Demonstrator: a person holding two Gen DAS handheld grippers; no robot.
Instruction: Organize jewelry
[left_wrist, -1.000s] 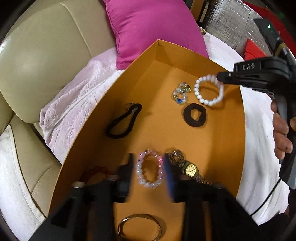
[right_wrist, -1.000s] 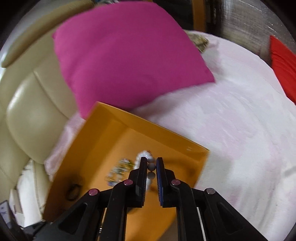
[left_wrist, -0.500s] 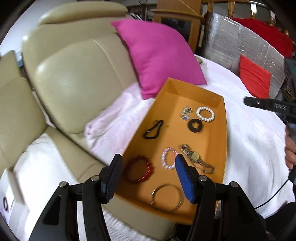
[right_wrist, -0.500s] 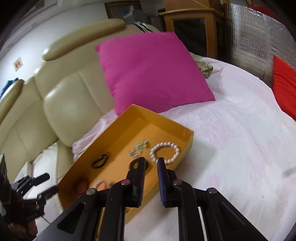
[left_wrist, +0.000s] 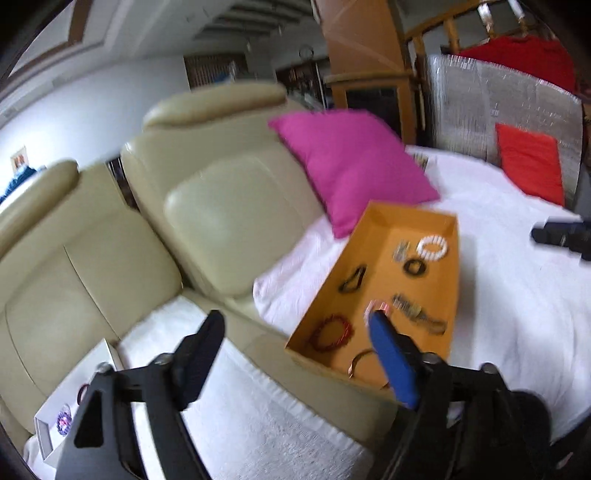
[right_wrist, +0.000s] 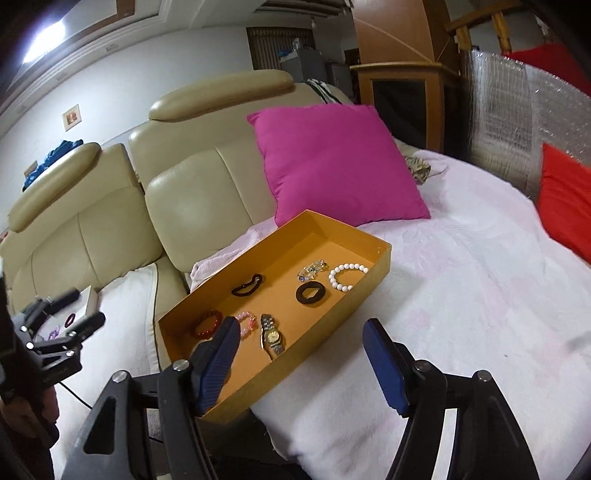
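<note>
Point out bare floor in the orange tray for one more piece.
Most open: the far end of the orange tray, between its back wall and the black hair tie and crystal bracelet. A narrower strip lies between the black scrunchie and the watch. The near end is crowded: red bracelet, pink bracelet, watch.

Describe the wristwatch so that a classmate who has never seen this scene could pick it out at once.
Find the pink cushion on the cream sofa; in front of it an orange tray sits on the white blanket. The wristwatch lies at the tray's near end, beside a pink bead bracelet. It alone has a metal link band and a round gold dial; its neighbours are bead loops or black hair ties.
</note>
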